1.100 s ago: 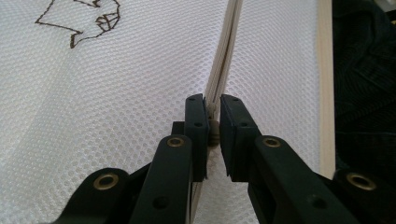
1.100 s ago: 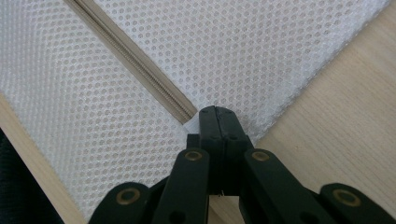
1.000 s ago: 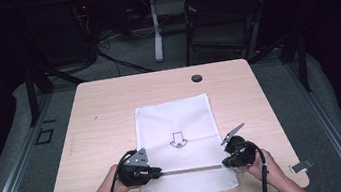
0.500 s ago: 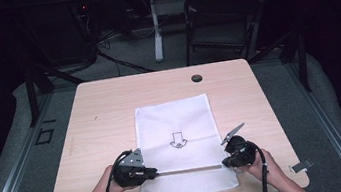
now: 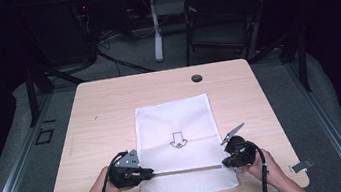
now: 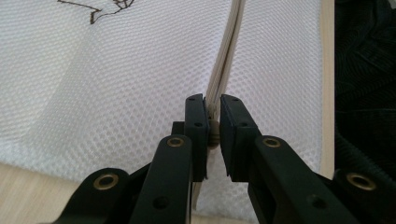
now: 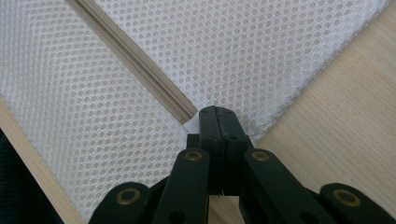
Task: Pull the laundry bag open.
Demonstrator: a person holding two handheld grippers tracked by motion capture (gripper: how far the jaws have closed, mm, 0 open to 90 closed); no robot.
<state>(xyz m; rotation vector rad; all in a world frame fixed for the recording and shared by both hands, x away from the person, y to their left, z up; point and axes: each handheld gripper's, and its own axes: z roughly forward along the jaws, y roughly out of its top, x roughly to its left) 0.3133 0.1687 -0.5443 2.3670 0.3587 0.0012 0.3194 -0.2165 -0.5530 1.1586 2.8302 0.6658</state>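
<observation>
A white mesh bag (image 5: 175, 125) with a printed arrow lies flat on the wooden table (image 5: 105, 115). A beige zipper (image 5: 184, 171) runs across it near the front edge. My left gripper (image 5: 148, 174) is at the zipper's left end. In the left gripper view this gripper (image 6: 213, 105) is shut on the small zipper pull (image 6: 213, 135), and the zipper tape (image 6: 229, 46) runs away from the jaws. My right gripper (image 5: 226, 163) is at the zipper's right end. In the right gripper view it (image 7: 215, 112) is shut on the mesh bag (image 7: 257, 42) where the zipper (image 7: 140, 70) ends.
A black round grommet (image 5: 197, 78) sits near the table's far edge. A folding chair (image 5: 220, 18) and cables stand on the floor beyond. The table's front edge lies just behind both hands. Bare wood (image 7: 345, 116) flanks the bag.
My left gripper has drifted slightly to the left along the zipper line. The right gripper and the bag have stayed where they were.
</observation>
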